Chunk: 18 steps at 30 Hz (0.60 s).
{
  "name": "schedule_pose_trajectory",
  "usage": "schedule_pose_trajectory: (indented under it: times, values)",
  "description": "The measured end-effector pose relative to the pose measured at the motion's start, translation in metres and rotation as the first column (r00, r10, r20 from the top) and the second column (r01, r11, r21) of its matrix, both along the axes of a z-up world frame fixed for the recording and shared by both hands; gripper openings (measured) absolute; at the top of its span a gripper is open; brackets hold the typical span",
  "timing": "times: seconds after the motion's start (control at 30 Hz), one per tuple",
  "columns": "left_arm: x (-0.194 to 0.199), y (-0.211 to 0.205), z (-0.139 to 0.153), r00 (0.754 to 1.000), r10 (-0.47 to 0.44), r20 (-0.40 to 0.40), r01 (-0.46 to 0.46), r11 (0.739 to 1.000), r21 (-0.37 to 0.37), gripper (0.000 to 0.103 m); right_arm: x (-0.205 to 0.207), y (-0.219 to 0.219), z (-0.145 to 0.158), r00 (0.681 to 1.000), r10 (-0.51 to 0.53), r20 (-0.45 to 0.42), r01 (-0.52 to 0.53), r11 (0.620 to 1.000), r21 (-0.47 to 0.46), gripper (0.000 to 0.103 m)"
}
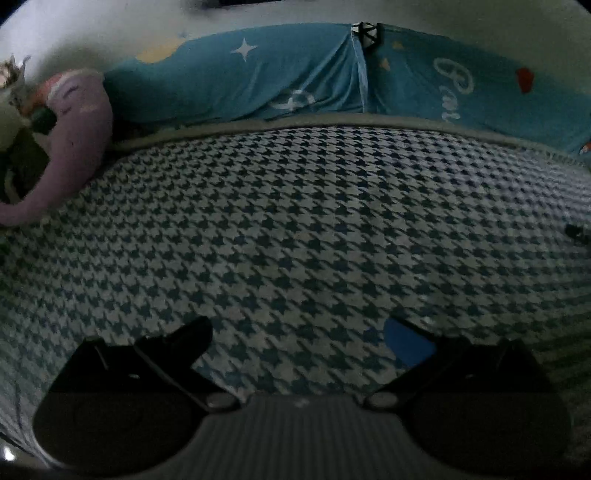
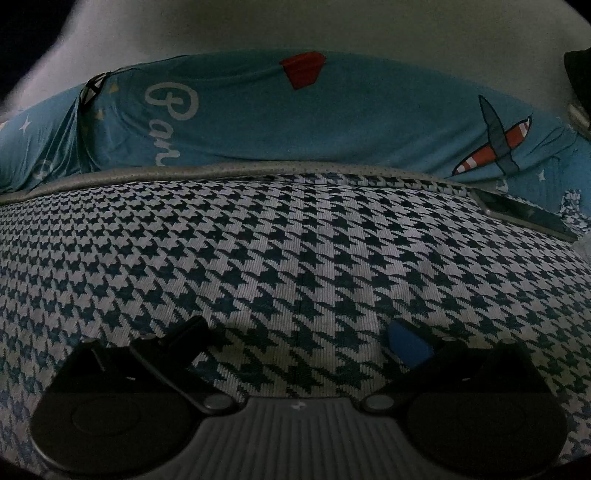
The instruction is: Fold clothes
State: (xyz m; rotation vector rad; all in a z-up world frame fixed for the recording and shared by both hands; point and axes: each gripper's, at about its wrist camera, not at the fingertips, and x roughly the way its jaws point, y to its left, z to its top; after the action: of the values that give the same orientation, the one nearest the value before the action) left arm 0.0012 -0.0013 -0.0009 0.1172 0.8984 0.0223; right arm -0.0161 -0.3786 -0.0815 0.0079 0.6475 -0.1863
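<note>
A houndstooth garment (image 1: 295,229), woven in dark teal and pale grey, lies spread flat and fills nearly the whole of both wrist views. Its far edge ends in a plain grey hem band (image 2: 236,171) that runs left to right across the scene. Beyond that band lies a teal printed sheet (image 1: 229,85) bearing white stars, white script lettering, a red patch and, at the far right of the right wrist view, a striped red-and-white aeroplane (image 2: 495,144). A pale wall (image 2: 295,26) rises behind the sheet.

At the far left of the left wrist view a lilac soft toy (image 1: 74,140) rests against the garment's edge. At the far right of the right wrist view a dark flat object with a metallic rim (image 2: 524,216), possibly a phone, lies on the cloth near the hem.

The left gripper (image 1: 299,339) hangs low over the near part of the garment with its fingers (image 1: 192,339) spread wide and nothing between them; one carries a blue pad (image 1: 406,343). The right gripper (image 2: 295,338) sits just as low over the same cloth, its fingers (image 2: 192,332) likewise spread apart and empty, one with a blue pad (image 2: 408,343). Whether either pair touches the fabric cannot be told in the dim light.
</note>
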Motion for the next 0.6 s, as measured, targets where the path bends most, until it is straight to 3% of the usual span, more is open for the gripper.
schedule_pose_trajectory:
  times: [0.43,0.6]
  values:
    - [0.027,-0.027,-0.018,0.999,0.035,0.0,-0.035,0.996,0.079,0.103,0.0,0.0,0.0,1.0,0.0,0.0,0.0,1.0,-0.001,0.103]
    - [0.024,-0.039,-0.008,1.0,-0.013,0.002,0.013,0.998,0.062,0.103,0.0,0.0,0.0,1.0,0.0,0.0,0.0,1.0,-0.001,0.103]
